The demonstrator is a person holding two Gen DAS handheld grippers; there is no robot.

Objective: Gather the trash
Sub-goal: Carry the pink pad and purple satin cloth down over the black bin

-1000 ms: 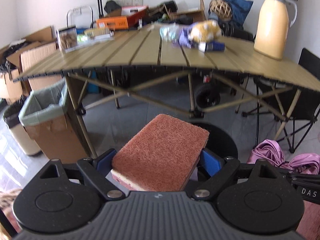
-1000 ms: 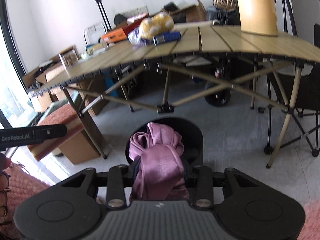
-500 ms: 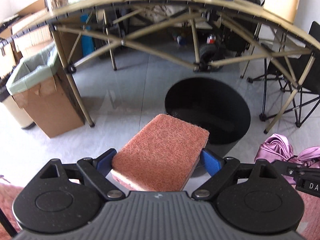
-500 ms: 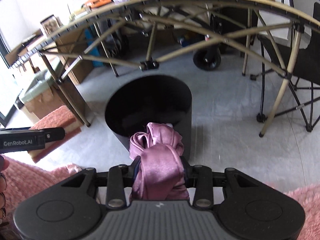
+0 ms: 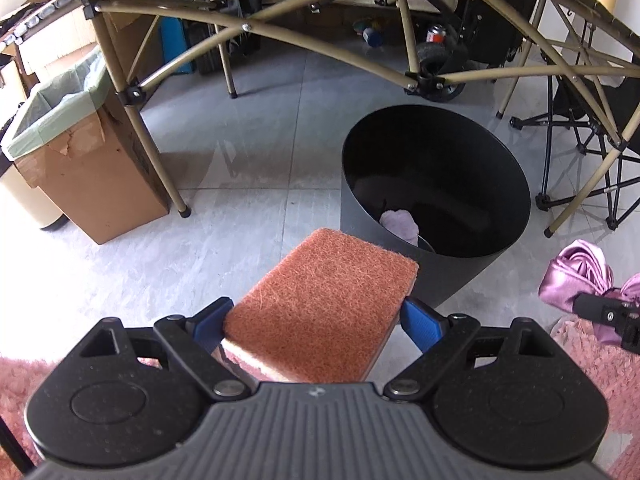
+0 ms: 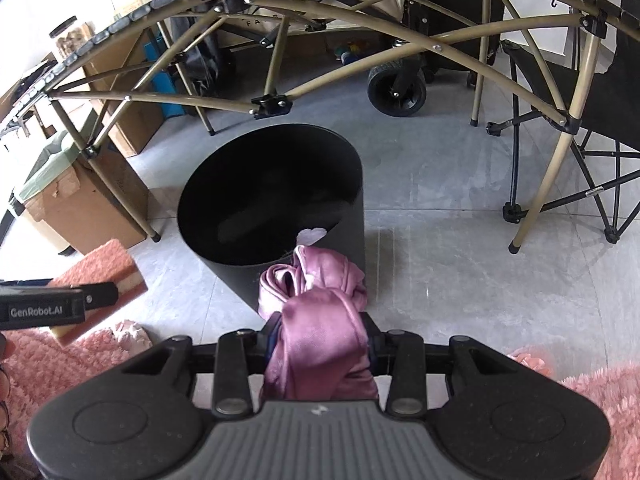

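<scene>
Folding table frame (image 5: 248,28) arches across the top of both views, tan legs and cross braces. Black round bin (image 5: 436,184) stands on the grey tile floor under and in front of it. Left view looks deep into the bin and shows a pale crumpled scrap (image 5: 398,222) at the near inner wall; right view catches only a sliver of it at the rim (image 6: 312,234). Cardboard box with green liner (image 5: 80,148) sits left of a table leg, full in left view, partly cut off in right view. Folding chair (image 6: 580,128) on the right, clearer in right view. Black wheel (image 6: 396,88) behind the bin, plain in right view.

Left gripper (image 5: 316,316): jaws wide, blue pads clamped on both long sides of an orange scrub sponge (image 5: 324,304), which sticks out toward the near rim of the bin, short of the opening. Right view shows that sponge from the side with its pale lower layer (image 6: 100,272).

Right gripper (image 6: 320,344): jaws nearly closed, squeezing a bunched purple satin cloth (image 6: 316,312), its top against the bin's near outer wall in the picture. Left view shows the cloth at far right, beside the bin.

Pink shaggy rug (image 6: 580,396) at bottom corners.
</scene>
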